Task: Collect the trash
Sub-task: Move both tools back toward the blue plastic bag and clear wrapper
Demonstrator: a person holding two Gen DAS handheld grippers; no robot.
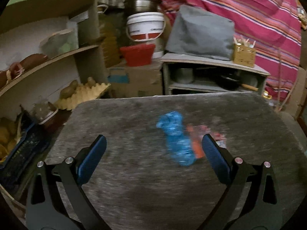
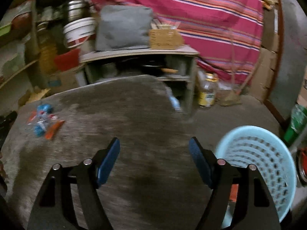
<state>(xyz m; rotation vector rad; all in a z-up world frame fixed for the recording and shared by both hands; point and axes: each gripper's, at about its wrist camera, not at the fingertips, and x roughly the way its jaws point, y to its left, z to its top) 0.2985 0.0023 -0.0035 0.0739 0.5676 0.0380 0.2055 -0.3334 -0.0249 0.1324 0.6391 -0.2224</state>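
A crushed blue plastic bottle (image 1: 175,138) lies on the grey table (image 1: 134,182), with an orange wrapper (image 1: 195,143) and a clear red-printed wrapper (image 1: 214,132) beside it. My left gripper (image 1: 153,143) hovers open over the table, the bottle just inside its right finger, untouched. In the right wrist view the same trash pile (image 2: 43,122) sits far left on the table (image 2: 134,115). My right gripper (image 2: 154,149) stands open with nothing between its fingers. A light blue perforated basket (image 2: 259,163) stands at its right, with something orange (image 2: 234,191) low inside.
Shelves with an egg tray (image 1: 84,94) and clutter flank the table's left. Behind it stand a low grey cabinet (image 1: 211,72), a white bucket (image 1: 145,26), a woven holder (image 1: 243,55) and a striped cloth (image 1: 259,9). A jar (image 2: 208,92) sits on the floor.
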